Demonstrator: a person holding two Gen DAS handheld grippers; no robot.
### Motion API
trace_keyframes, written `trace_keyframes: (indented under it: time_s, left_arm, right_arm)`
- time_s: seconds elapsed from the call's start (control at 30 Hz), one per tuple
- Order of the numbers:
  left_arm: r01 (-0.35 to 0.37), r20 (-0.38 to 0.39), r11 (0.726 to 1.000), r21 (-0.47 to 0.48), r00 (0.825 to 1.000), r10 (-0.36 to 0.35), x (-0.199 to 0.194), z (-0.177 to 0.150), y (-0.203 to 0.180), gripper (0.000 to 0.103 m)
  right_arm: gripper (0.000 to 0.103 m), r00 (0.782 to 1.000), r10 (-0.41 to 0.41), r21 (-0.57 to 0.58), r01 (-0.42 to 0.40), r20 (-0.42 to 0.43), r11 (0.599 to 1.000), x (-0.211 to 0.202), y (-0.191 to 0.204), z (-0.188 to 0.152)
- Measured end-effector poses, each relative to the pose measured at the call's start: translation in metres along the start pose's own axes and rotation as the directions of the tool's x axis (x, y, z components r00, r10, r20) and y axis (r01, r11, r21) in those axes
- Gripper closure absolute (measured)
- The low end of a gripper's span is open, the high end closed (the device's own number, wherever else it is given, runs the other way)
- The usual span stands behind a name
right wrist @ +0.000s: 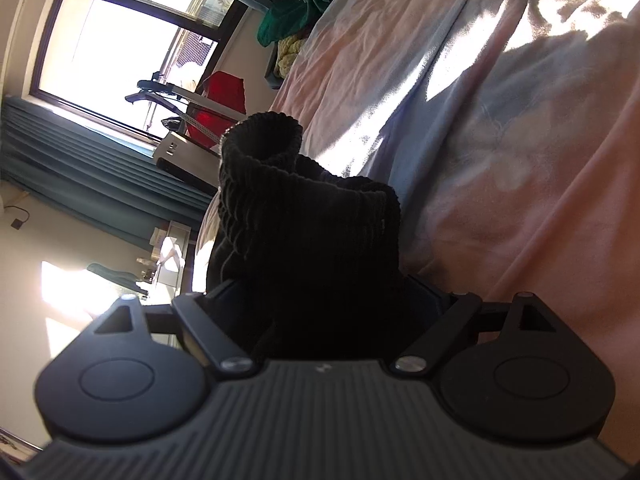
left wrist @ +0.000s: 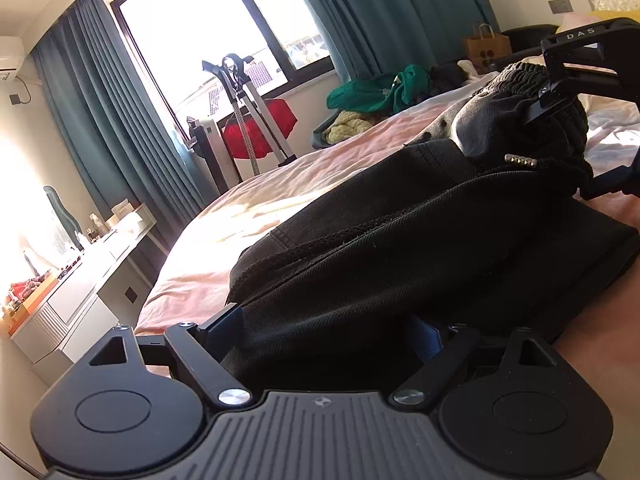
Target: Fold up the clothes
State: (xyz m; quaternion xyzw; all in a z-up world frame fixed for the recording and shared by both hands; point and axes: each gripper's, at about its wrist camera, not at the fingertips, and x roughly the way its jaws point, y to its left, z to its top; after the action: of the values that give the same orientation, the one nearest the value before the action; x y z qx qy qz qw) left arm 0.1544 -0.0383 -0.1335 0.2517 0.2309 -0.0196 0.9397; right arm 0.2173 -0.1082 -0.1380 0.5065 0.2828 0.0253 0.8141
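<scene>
A black pair of trousers [left wrist: 400, 240] lies on the pink bed sheet [left wrist: 248, 216], partly lifted. My left gripper [left wrist: 324, 332] is shut on its near edge, the cloth bunched between the fingers. My right gripper [left wrist: 560, 120] shows at the far right of the left wrist view, shut on the ribbed elastic waistband [left wrist: 524, 76]. In the right wrist view the right gripper [right wrist: 324, 312] holds that ribbed waistband [right wrist: 304, 208], which stands up in a fold above the sheet [right wrist: 500, 140]. A drawstring with a metal tip [left wrist: 520, 159] hangs from the waist.
A heap of green and yellow clothes [left wrist: 372, 92] lies at the bed's far edge. A red garment on a stand [left wrist: 260, 128] is by the window. A white dresser [left wrist: 80, 280] stands left of the bed. A paper bag [left wrist: 486, 46] sits at the back.
</scene>
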Motion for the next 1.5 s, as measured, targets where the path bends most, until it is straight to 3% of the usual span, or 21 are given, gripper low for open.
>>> trace_keyframes:
  time_s: [0.13,0.23,0.3,0.37,0.47,0.6,0.7,0.87,0.93,1.1,1.2,1.23,1.37,1.5]
  left_arm:
    - [0.026,0.014,0.997,-0.079,1.0,-0.025,0.006,0.0,0.01,0.023]
    - [0.059,0.036,0.979,-0.193,0.998,-0.053,0.003,-0.001,0.025,0.048]
    - [0.078,0.065,0.97,-0.229,0.996,-0.065,-0.006,-0.001,0.034,0.073]
    - [0.097,0.096,0.961,-0.258,0.993,-0.074,-0.016,-0.001,0.042,0.081]
    - [0.184,0.142,0.938,-0.294,0.979,-0.148,-0.036,-0.004,0.063,0.085]
    - [0.233,0.109,0.928,-0.292,0.972,-0.21,-0.048,-0.012,0.074,0.085]
    - [0.203,0.067,0.945,-0.255,0.979,-0.192,-0.043,-0.02,0.063,0.084]
    - [0.198,0.078,0.953,-0.231,0.98,-0.185,-0.04,-0.024,0.056,0.079]
    - [0.214,0.074,0.94,-0.267,0.977,-0.202,-0.042,-0.024,0.063,0.075]
    - [0.259,0.118,0.889,-0.378,0.966,-0.231,-0.059,-0.027,0.088,0.052]
    - [0.294,0.175,0.838,-0.459,0.955,-0.239,-0.07,-0.031,0.107,0.037]
    - [0.292,0.178,0.83,-0.475,0.956,-0.234,-0.071,-0.031,0.111,0.036]
    - [0.264,0.16,0.815,-0.516,0.964,-0.211,-0.071,-0.032,0.122,0.034]
    - [0.237,0.109,0.806,-0.542,0.971,-0.213,-0.061,-0.034,0.124,0.034]
  right_arm:
    - [0.017,0.999,0.002,-0.054,0.0,0.045,0.999,0.008,0.008,-0.003]
    - [0.047,0.996,0.001,-0.142,0.012,0.089,0.99,0.002,0.022,-0.005]
    - [0.056,0.992,0.04,-0.175,-0.019,0.115,0.984,-0.01,0.029,-0.006]
    - [0.06,0.989,0.08,-0.158,-0.06,0.126,0.986,-0.021,0.032,-0.005]
    - [0.061,0.985,0.099,-0.13,-0.081,0.138,0.988,-0.037,0.029,-0.006]
    - [0.061,0.995,0.048,-0.055,-0.043,0.087,0.998,-0.044,0.011,-0.012]
    - [0.059,0.999,-0.041,-0.047,0.042,0.023,0.998,-0.033,-0.001,-0.02]
    - [0.057,0.997,-0.07,-0.09,0.071,0.015,0.993,-0.028,-0.002,-0.026]
    - [0.055,0.998,-0.064,-0.101,0.065,0.015,0.993,-0.032,0.0,-0.027]
    - [0.048,0.998,-0.069,-0.094,0.069,0.004,0.993,-0.035,0.001,-0.027]
    - [0.029,0.998,-0.054,-0.088,0.053,-0.008,0.995,-0.035,0.0,-0.027]
    - [0.019,0.999,-0.051,-0.084,0.05,-0.007,0.995,-0.035,0.001,-0.028]
    - [0.018,0.999,-0.038,-0.074,0.036,-0.029,0.997,-0.03,0.001,-0.029]
    - [0.013,0.997,-0.072,-0.137,0.068,-0.028,0.988,-0.021,0.004,-0.033]
